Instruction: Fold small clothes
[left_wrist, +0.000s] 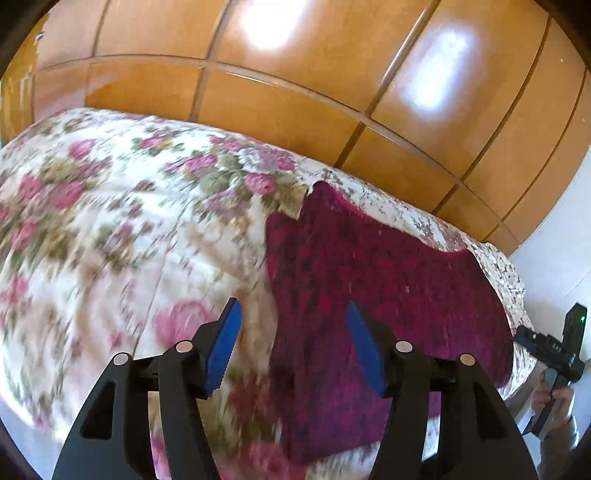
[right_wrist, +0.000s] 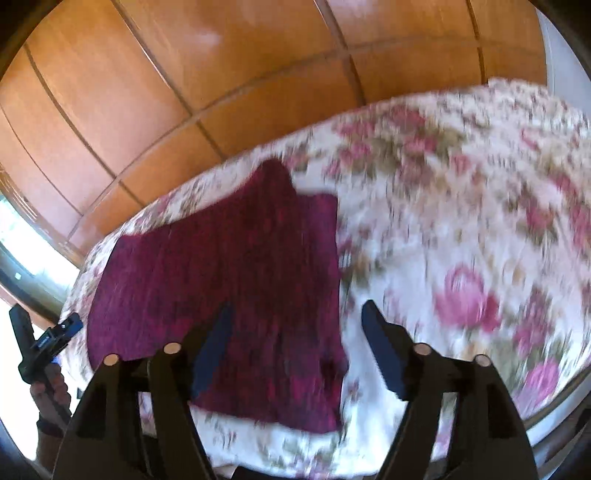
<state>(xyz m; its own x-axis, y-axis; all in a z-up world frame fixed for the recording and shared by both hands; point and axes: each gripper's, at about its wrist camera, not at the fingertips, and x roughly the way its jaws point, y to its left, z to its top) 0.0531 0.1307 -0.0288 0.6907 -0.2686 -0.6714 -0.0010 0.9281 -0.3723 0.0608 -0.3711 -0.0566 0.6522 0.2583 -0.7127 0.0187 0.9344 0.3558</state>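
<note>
Wooden wardrobe panels (left_wrist: 258, 99) behind, bed with a floral bedspread (left_wrist: 110, 221) in front. Maroon garment (left_wrist: 369, 277) lies flat on the bedspread, near the bed's corner, one fold apparently already made: a straight edge runs down its side next to the open bedspread.

Left tongs (left_wrist: 293, 347): jaws apart, nothing between the blue pads, hanging above the near edge of the garment, straddling the line where cloth meets bedspread. Right tongs (right_wrist: 295, 347): also apart, empty, above the near edge on the other side. Each hand shows at the rim of the other's view, so they flank the cloth.

My read: between folds, both tongs free and clear of the cloth. Both views are motion-blurred, so fine creases cannot be made out.

For the next fold, suggest:
- come down on the two near corners at the same time, pinch the top layers only, not the bedspread
- lift just enough to clear, carry both corners away evenly so the edge stays straight
- lay down, release, then smooth out.
</note>
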